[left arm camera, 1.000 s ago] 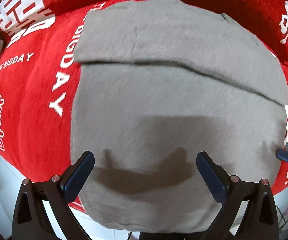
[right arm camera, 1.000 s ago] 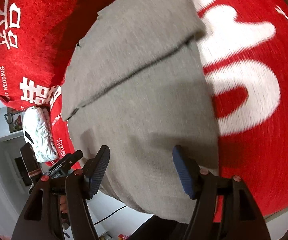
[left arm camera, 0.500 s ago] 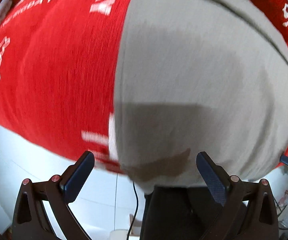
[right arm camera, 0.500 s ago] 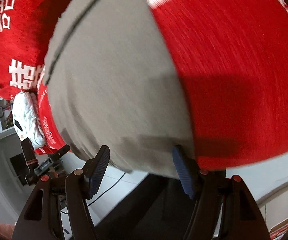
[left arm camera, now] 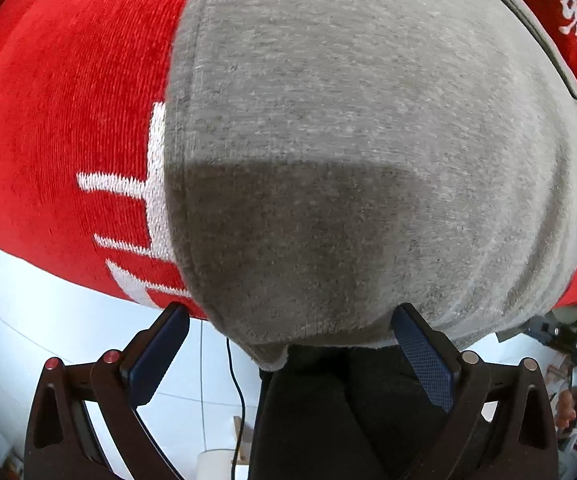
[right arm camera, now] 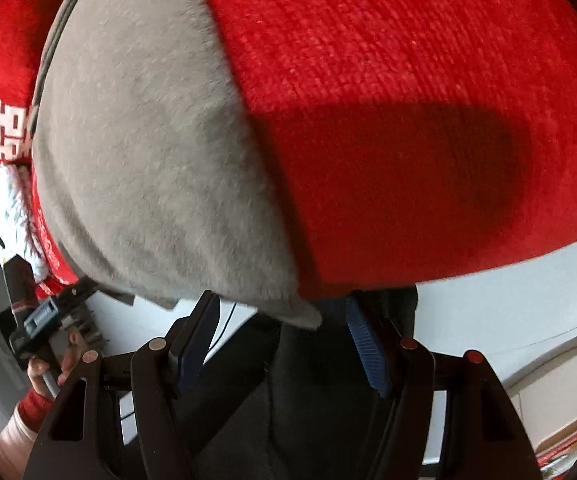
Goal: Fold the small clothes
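A grey garment [left arm camera: 348,140] lies flat on a red cover [left arm camera: 68,120], with a folded layer at its far end. Its near hem hangs a little over the cover's front edge. My left gripper [left arm camera: 288,344] is open and points steeply down at the near left corner, which sits between its blue pads [left arm camera: 156,356] without being pinched. My right gripper [right arm camera: 284,340] is open too, with the garment [right arm camera: 148,160] reaching down to its near right corner between the fingers. Each gripper shows at the edge of the other's view: the left gripper [right arm camera: 36,320] and the right gripper [left arm camera: 560,336].
The red cover [right arm camera: 408,100] carries white lettering and ends just in front of the fingers. Below are a white floor [left arm camera: 48,320], a thin black cable [left arm camera: 236,392] and the person's dark trousers [left arm camera: 328,420]. A white crumpled bundle [right arm camera: 8,216] lies at the cover's left end.
Both grippers have dropped and pulled back toward the front edge of the cover. The garment's near corners now sit between the open fingers, and the fabric looks much closer.
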The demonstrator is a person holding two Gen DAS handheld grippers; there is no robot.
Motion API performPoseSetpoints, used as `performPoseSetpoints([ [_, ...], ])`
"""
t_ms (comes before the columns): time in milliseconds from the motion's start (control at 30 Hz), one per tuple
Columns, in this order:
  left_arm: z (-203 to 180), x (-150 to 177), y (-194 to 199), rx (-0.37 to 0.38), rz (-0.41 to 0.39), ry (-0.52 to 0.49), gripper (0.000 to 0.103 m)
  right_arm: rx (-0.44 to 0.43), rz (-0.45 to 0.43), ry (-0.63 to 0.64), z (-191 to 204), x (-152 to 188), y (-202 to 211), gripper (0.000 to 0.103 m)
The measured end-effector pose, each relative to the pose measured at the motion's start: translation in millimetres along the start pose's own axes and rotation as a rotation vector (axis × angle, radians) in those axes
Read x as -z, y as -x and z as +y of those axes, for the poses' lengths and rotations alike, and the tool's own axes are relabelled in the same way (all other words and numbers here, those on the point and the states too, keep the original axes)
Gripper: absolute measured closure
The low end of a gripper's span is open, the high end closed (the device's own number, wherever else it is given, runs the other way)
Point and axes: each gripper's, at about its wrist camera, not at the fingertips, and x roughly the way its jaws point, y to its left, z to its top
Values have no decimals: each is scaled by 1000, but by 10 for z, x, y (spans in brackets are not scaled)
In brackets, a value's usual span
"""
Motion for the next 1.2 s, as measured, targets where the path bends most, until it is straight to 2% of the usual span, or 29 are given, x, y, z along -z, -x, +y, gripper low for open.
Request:
performPoseSetpoints([
  [100, -43, -40, 40, -3, -17, -14, 7, -32, 2, -10, 0, 9, -47, 33],
  [133, -53, -33, 54, 6, -13, -18, 14, -52, 6, -16, -24, 37, -48, 47],
  [167, -68, -24, 83, 13, -13, -19, 25, -83, 10, -35, -31, 59, -46, 74],
  [200, -96, -8, 109, 24, -11, -23, 32, -95, 14, -52, -42, 71, -43, 85],
  [233, -99, -1, 143, 28, -11, -32, 46, -107, 14, -67, -52, 86, -36, 95],
  [267, -114, 9, 188, 41, -11, -50, 68, -129, 2, -71, -54, 110, -3, 96],
  [300, -130, 17, 216, 64, -7, -63, 81, -146, -2, -70, -56, 131, 17, 96],
  [333, -155, 12, 259, 95, 0, -71, 89, -180, -7, -72, -43, 147, 58, 96],
  [533, -168, -107, 748, 211, -60, -101, 90, -397, -86, -50, 250, 77, 495, 97],
  [733, -279, -599, 1239, 283, -204, -85, 90, -546, -222, -9, 614, -449, 987, 97],
  [867, -413, -1107, 1291, 251, -275, -97, 90, -554, -273, -32, 744, -960, 1081, 97],
  [933, -457, -1381, 1252, 221, -289, -100, 90, -525, -288, -48, 805, -1214, 1060, 97],
  [1067, -425, -1720, 1135, 160, -277, -83, 89, -471, -296, -115, 863, -1543, 980, 97],
  [1200, -348, -1826, 1166, 177, -238, -45, 89, -454, -298, -142, 787, -1692, 1027, 95],
])
